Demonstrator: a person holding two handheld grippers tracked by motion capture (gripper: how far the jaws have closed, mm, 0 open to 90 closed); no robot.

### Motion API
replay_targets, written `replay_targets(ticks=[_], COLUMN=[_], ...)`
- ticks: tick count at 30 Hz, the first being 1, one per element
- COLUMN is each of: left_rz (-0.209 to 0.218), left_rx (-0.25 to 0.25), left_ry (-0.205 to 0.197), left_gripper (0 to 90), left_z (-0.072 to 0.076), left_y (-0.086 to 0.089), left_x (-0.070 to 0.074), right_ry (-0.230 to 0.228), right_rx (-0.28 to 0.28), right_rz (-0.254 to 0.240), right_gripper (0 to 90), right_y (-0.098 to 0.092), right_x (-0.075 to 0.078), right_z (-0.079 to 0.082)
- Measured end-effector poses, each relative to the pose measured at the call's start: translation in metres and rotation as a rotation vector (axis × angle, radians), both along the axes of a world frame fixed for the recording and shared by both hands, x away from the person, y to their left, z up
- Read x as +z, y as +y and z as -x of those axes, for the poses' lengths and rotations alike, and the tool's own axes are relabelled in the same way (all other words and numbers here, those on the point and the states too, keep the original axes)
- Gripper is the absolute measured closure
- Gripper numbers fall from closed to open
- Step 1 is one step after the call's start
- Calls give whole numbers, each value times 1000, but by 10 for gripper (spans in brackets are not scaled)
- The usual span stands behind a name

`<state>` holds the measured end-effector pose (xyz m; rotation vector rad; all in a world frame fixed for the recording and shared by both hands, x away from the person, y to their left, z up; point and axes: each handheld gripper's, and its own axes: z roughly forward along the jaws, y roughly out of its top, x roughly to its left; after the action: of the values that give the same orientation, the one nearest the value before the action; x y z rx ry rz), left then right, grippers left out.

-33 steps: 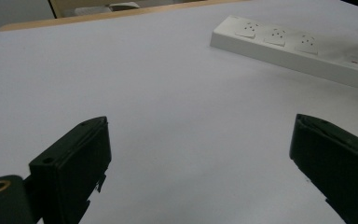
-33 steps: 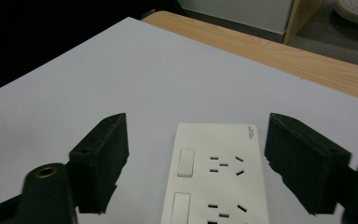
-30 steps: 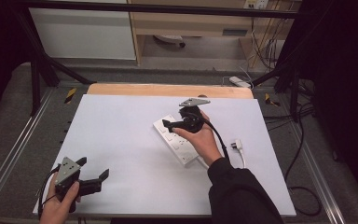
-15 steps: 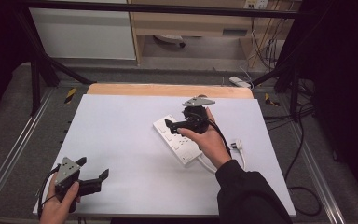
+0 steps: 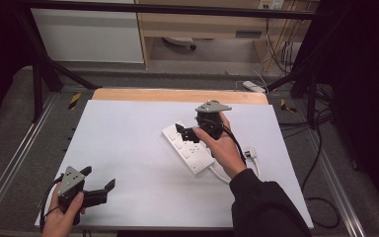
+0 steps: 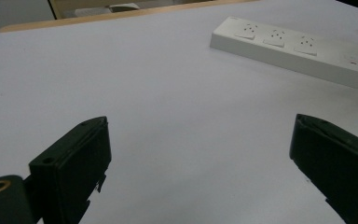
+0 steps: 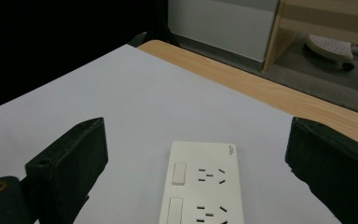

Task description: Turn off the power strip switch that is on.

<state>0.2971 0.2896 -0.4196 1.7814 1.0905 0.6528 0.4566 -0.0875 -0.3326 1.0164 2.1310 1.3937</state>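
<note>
Since a second ago, the right gripper has lifted slightly off the white power strip, its jaws having just been opening, now wide apart with nothing between them. That strip lies flat, right of the table's centre, running from 10 to 4 o'clock. At 7 o'clock, the left gripper hovers wide open and empty.

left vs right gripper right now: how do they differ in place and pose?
The left gripper sits near the table's front left corner, over bare white surface; the right gripper hangs over the far end of the power strip. The left one is well apart from the strip; the right one looks straight down its sockets. Both stand open, holding nothing.
</note>
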Motion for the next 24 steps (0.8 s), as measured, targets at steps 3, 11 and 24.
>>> replay_targets(ticks=[3, 11, 24], left_rz=[1, 5, 7], left_rx=[0, 3, 5], left_ry=[-1, -10, -12], left_gripper=[52, 52, 52], left_z=[0, 1, 1], left_y=[0, 0, 1], left_x=[0, 1, 1], right_ry=[-8, -39, -177], right_rx=[-1, -2, -18], right_rz=[-14, -44, -83], right_gripper=[64, 89, 41], right_y=[-6, -23, -53], right_x=[4, 14, 28], right_z=[1, 7, 23])
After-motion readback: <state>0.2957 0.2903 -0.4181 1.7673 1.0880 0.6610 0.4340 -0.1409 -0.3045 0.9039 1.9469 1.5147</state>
